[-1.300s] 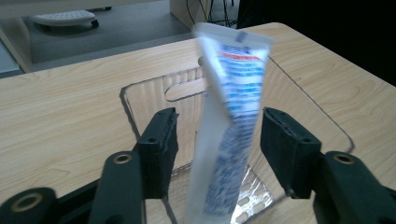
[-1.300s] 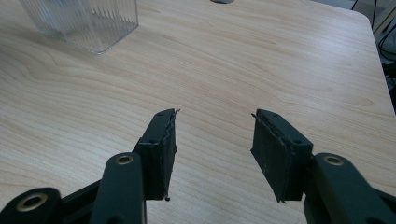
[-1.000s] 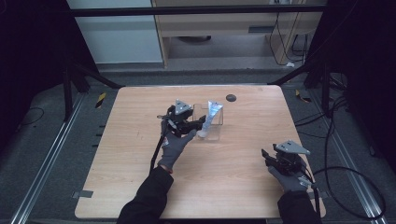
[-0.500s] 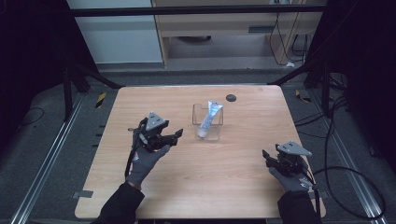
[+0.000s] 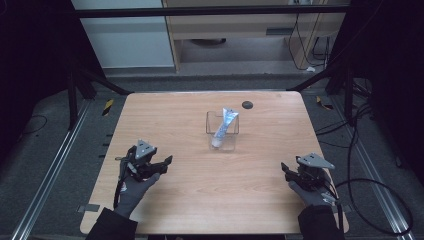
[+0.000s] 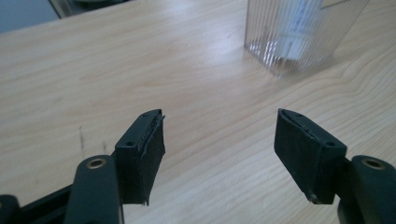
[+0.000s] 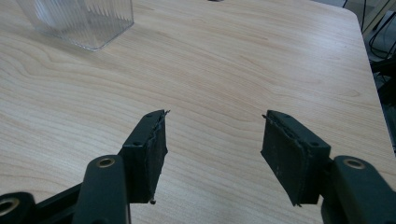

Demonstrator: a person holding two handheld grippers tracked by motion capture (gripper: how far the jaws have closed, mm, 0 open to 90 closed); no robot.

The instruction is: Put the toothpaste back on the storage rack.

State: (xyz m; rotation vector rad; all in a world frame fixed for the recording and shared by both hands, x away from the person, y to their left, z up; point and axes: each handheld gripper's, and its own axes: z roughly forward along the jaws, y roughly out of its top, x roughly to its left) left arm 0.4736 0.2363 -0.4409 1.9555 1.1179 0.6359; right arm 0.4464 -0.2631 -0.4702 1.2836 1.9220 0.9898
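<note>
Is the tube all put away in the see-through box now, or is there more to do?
It looks done: the tube stands tilted inside the clear box in the middle of the table. Nothing is in hand: the left claw and right claw are both open and empty, apart from the box, near the table's front corners. Nothing looks left to do.

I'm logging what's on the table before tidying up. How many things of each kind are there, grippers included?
Handheld grippers: 2, left gripper and right gripper
Clear ribbed container: 1
Tube standing in the container: 1
Small dark round thing near the table's far edge: 1
Total: 5
</note>
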